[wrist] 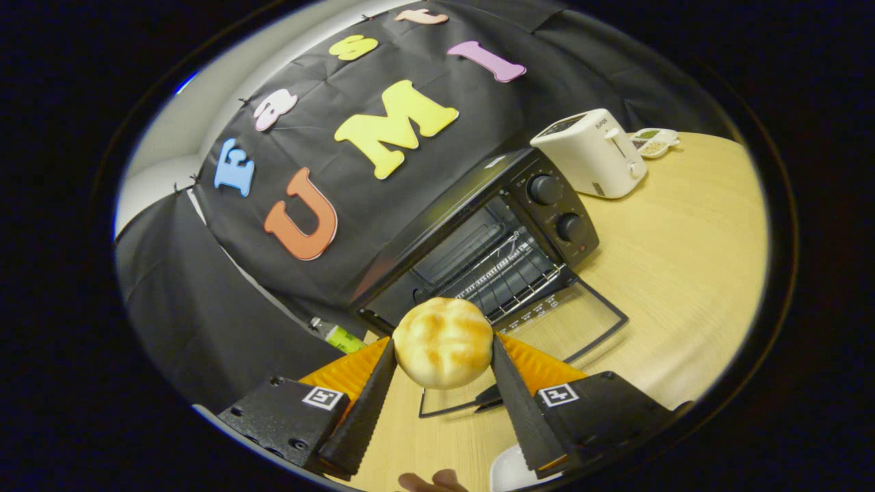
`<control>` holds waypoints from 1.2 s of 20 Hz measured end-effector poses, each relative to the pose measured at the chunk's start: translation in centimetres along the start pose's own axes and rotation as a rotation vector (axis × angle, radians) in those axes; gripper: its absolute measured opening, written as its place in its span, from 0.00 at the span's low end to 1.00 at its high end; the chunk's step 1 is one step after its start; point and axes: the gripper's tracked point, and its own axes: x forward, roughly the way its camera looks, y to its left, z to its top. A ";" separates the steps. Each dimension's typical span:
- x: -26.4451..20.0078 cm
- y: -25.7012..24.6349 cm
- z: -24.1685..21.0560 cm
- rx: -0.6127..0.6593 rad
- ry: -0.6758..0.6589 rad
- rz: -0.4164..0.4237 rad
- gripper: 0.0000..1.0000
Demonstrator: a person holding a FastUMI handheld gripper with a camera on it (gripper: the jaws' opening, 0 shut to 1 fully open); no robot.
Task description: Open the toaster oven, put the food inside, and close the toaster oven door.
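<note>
Beyond the hand-held gripper (443, 345), a black cloth wall (205, 307), creased and wrinkled, fastened with small dark clips along its upper edge. Behind the cloth, up and to the left, a pale plain wall (225, 89), brightly lit, with a small blue glint near its edge. Under and ahead of the hand-held gripper, a light wooden tabletop (683, 273) with fine grain, spreading wide to the right, evenly lit, soft shadows only. Far ahead on the right, near the foot of the cloth, a white pop-up toaster (591, 154) on the tabletop, with a small white dish (655, 142) just beside it.
</note>
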 end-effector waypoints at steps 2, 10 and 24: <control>2.5 0.6 1.0 0.026 -0.039 0.018 0.89; 9.8 -2.5 1.3 0.019 -0.037 -0.069 0.89; 13.8 -3.8 4.2 -0.075 -0.087 -0.111 1.00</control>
